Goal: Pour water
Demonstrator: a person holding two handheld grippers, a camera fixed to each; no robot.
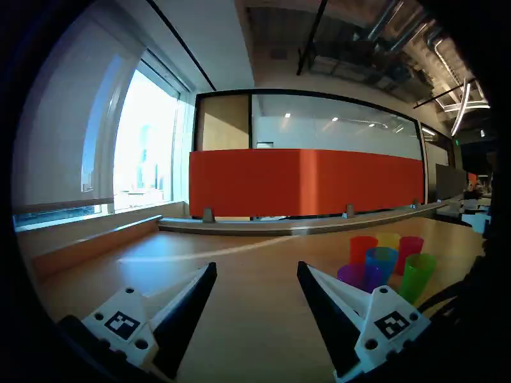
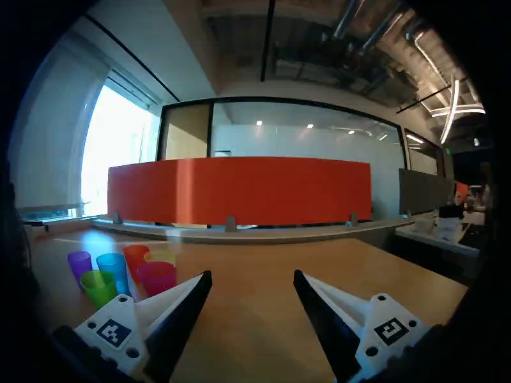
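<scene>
In the left gripper view, the left gripper (image 1: 255, 287) holds its 2 fingers spread wide over the table (image 1: 255, 242) with nothing between them. The cups (image 1: 381, 262) stand off its right finger, well short of the table's far edge. That view also takes in a bright window (image 1: 144, 153) and a raised wooden ledge (image 1: 89, 246) along the table's left edge.

In the right gripper view, the right gripper (image 2: 252, 297) is likewise spread and empty. The same cluster sits off its left finger, and a neighbouring desk (image 2: 441, 239) lies beyond the table's right edge.

There are 6 cups, all tapered translucent plastic: purple, blue, green, red, yellow and pink, packed close together. The tabletop is smooth pale wood. A flat orange divider (image 1: 306, 182) runs along its far edge. The fingers are black wedges on white bodies with square markers.
</scene>
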